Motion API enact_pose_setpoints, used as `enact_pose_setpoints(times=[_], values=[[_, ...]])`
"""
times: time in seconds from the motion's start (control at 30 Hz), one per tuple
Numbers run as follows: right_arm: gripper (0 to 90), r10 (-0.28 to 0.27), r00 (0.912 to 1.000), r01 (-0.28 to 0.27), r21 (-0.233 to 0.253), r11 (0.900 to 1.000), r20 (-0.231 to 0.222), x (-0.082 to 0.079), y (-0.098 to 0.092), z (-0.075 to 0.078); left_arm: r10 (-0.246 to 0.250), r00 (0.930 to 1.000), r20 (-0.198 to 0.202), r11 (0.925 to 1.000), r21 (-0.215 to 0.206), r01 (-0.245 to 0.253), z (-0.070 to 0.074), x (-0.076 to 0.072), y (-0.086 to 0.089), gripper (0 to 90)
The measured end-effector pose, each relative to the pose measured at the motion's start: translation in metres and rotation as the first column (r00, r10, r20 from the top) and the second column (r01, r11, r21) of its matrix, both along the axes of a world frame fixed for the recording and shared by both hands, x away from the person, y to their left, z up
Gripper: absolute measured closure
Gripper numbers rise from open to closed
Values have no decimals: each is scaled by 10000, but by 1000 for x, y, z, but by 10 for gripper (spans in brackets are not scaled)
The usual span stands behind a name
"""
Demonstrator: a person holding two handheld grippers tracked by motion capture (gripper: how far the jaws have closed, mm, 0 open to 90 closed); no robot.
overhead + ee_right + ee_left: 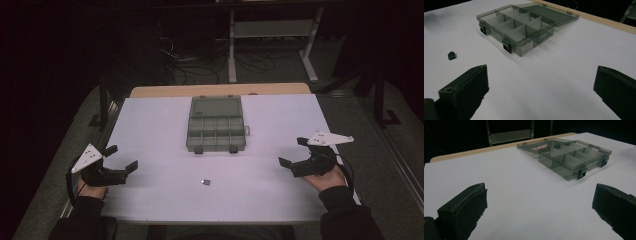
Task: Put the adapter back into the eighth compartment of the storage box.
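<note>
On the tabletop, from the high view, the small dark part [205,182] lies near the near edge, between my left gripper [121,159] and right gripper [294,151], both spread wide and empty; the open organizer box [216,125] sits at mid-table. I judge a slow, low approach best. Left gripper view: jaws wide apart, box ahead. Right gripper view: the part [452,55] lies left of my gaping jaws, before the box [519,25].
</note>
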State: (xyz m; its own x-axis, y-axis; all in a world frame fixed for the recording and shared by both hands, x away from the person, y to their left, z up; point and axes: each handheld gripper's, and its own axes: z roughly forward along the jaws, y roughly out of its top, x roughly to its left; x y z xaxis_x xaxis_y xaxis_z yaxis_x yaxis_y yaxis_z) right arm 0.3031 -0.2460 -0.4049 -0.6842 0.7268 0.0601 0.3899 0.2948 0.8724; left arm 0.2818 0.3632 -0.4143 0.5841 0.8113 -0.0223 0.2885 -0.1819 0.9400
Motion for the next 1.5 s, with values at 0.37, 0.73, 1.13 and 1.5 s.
enact_pose_setpoints(times=[0.37,0.73,1.13,1.5], values=[[0,213,9998,-213,-177,9996,-2,-1,6,4,-4,10000,-4,10000,39,4,0,0,0,0],[0,489,9988,-487,-402,9980,18,-2,13,10,-2,10000,5,10000,54,2,0,0,-1,0],[0,855,9963,-855,-642,9943,-23,-2,23,17,8,10000,-3,10000,64,-8,0,0,-1,0],[0,1148,9934,-1149,-806,9901,-48,-1,33,23,11,10000,-2,10000,73,-11,0,0,-1,0]])
